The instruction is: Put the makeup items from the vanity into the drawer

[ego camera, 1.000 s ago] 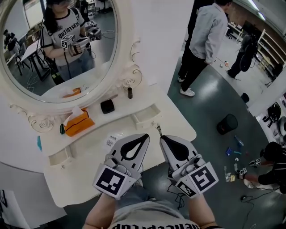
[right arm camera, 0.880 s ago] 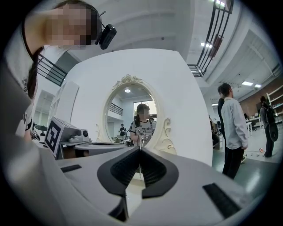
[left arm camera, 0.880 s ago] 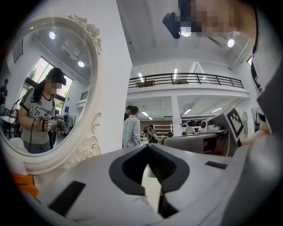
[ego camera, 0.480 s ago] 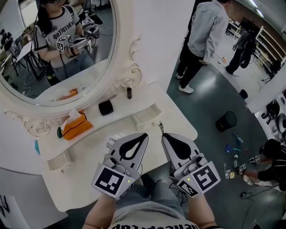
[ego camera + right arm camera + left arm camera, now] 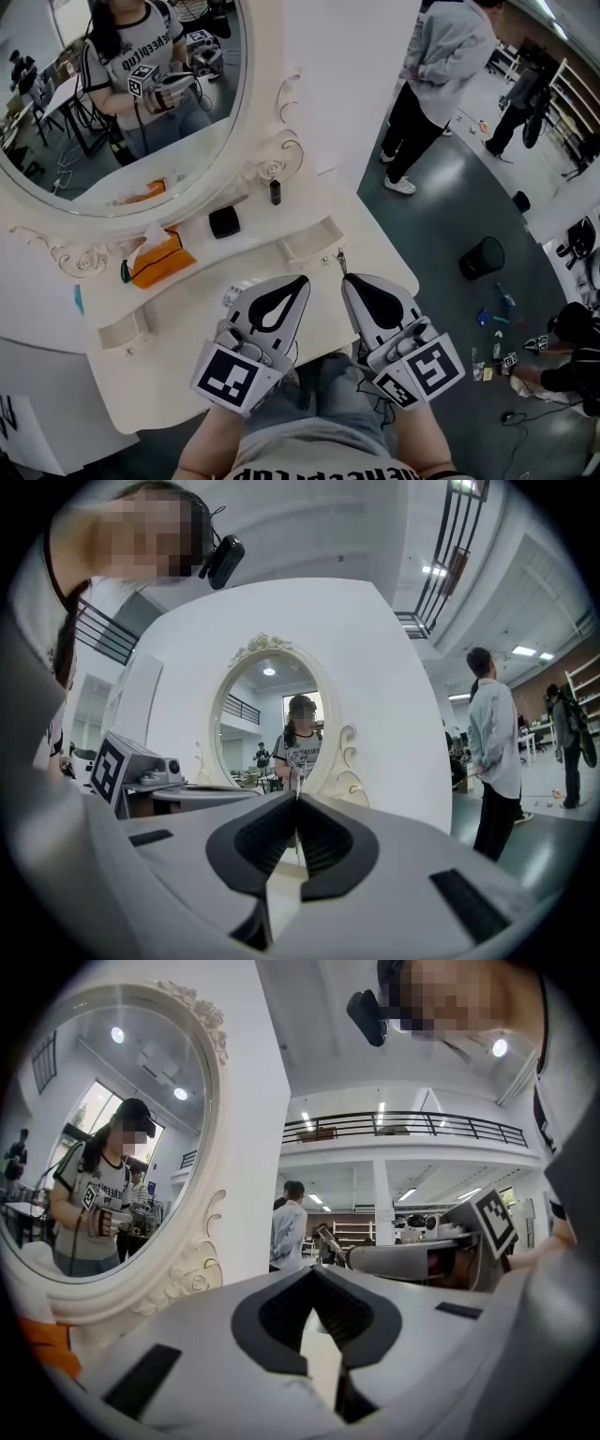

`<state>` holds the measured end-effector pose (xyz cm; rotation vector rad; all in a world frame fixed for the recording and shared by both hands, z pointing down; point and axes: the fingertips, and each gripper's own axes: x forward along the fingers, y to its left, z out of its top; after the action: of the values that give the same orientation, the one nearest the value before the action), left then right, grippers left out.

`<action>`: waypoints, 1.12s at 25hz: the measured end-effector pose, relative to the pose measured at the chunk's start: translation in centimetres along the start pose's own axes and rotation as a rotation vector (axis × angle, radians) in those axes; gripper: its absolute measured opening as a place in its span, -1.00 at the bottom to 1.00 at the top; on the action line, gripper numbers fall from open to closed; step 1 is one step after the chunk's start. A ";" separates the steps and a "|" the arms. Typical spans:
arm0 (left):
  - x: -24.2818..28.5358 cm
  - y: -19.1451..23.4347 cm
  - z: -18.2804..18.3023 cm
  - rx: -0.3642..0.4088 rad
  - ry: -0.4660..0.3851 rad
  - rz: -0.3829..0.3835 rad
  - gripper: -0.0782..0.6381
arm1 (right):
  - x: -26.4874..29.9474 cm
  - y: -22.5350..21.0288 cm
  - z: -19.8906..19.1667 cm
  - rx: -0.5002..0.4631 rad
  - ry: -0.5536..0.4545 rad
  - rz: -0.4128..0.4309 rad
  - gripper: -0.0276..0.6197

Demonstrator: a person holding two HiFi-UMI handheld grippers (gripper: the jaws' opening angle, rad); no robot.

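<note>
Your left gripper [image 5: 299, 282] and right gripper [image 5: 349, 279] both have their jaws pressed together on nothing, over the front of the white vanity top [image 5: 178, 309]. The black square compact [image 5: 224, 222] and small dark upright bottle [image 5: 275, 192] sit ahead by the mirror base, nearer your left. The small white drawer [image 5: 309, 246], which looks closed, is just ahead of your right, with open tabletop between.

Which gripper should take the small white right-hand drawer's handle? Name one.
Right. The right gripper, jaws shut and empty, sits just before the handle of the small white drawer; the left gripper lies further left.
</note>
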<state>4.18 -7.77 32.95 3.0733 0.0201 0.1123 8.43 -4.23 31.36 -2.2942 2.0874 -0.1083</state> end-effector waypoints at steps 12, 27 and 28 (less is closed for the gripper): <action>1.9 1.7 0.7 -0.023 -0.007 0.143 -0.76 | 2.7 -3.0 0.4 -0.007 0.026 0.129 -0.85; 2.9 4.2 0.5 -0.053 -0.011 0.363 -0.76 | 7.0 -5.5 -0.3 -0.057 0.080 0.332 -0.84; 2.9 4.4 0.5 -0.054 -0.012 0.380 -0.76 | 7.4 -5.6 -0.4 -0.061 0.086 0.346 -0.85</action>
<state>7.14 -12.14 32.91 2.9834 -0.5571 0.1103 14.65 -11.02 32.41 -1.9509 2.5265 -0.1350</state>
